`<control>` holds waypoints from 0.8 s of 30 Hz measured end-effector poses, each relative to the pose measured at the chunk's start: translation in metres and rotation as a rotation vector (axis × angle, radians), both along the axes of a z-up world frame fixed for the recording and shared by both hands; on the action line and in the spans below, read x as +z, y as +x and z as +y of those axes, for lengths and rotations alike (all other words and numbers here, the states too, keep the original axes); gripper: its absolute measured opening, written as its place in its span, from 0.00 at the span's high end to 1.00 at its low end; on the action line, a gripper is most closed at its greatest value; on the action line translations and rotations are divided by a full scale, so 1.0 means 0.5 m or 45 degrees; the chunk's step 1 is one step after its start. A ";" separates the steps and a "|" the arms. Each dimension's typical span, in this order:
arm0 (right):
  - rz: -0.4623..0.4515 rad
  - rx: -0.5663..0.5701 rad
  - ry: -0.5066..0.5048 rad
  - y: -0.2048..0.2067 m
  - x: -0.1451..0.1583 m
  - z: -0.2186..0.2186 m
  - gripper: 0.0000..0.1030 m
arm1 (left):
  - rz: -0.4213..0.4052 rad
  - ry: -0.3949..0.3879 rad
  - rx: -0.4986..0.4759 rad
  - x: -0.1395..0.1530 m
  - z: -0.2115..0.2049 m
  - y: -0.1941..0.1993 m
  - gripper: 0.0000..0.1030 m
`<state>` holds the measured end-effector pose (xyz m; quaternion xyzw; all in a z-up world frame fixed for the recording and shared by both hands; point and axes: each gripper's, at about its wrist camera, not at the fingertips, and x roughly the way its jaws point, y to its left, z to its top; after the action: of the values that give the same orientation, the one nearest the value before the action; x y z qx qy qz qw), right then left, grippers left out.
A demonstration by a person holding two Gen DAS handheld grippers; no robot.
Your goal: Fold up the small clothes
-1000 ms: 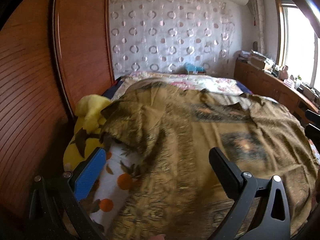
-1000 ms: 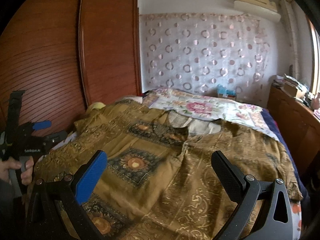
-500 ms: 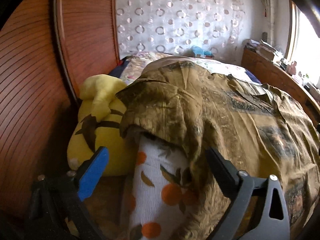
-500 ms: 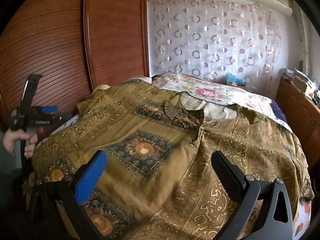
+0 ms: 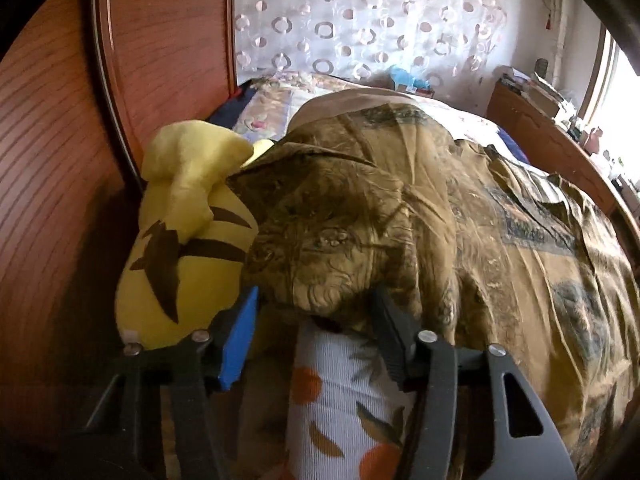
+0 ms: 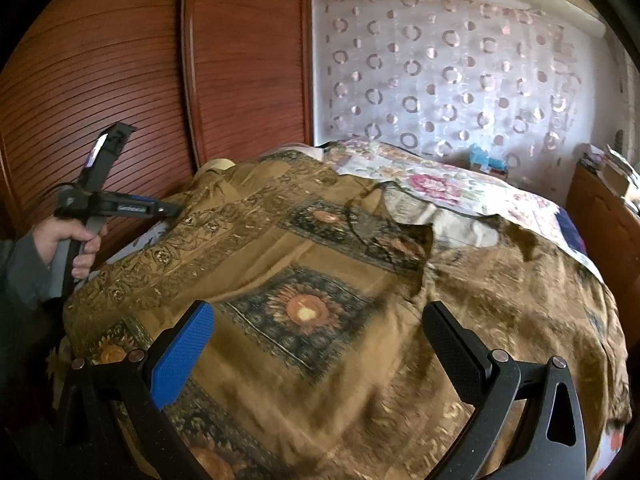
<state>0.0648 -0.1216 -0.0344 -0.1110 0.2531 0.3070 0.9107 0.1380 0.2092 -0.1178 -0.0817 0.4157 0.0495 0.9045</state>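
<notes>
Daylight is streaming in from the overexposed bright window [image 5: 618, 92] at right, leaving the reddish wooden wardrobe doors [image 6: 120, 80] dim; fisheye edges are bending, nearby patterned fabric is blurring.

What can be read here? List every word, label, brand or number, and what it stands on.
White lettering on the side of the left gripper, whose jaws are closing with the brown shirt between them: too small and blurred to read.
No other text shows.
</notes>
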 end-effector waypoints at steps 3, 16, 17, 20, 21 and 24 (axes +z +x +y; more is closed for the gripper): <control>0.012 0.031 -0.010 0.007 -0.004 0.025 0.00 | -0.010 -0.058 -0.003 -0.002 0.007 0.007 0.62; 0.023 0.058 -0.008 -0.003 -0.017 0.032 0.00 | -0.228 0.084 -0.035 0.104 -0.042 -0.029 0.95; 0.023 0.050 -0.004 -0.002 -0.016 0.027 0.00 | -0.243 0.077 -0.057 0.114 -0.050 -0.027 0.95; 0.010 0.019 0.006 -0.001 -0.007 0.009 0.00 | -0.273 0.064 -0.130 0.141 -0.088 -0.017 0.95; 0.004 0.005 0.014 -0.002 -0.004 0.000 0.00 | -0.273 0.061 -0.152 0.146 -0.102 -0.014 0.95; 0.011 -0.033 0.051 -0.004 0.003 -0.028 0.00 | -0.264 0.036 -0.237 0.154 -0.147 -0.009 0.95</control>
<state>0.0627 -0.1357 -0.0331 -0.0880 0.2521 0.3007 0.9156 0.1335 0.1357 -0.0411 -0.0349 0.3250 -0.0376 0.9443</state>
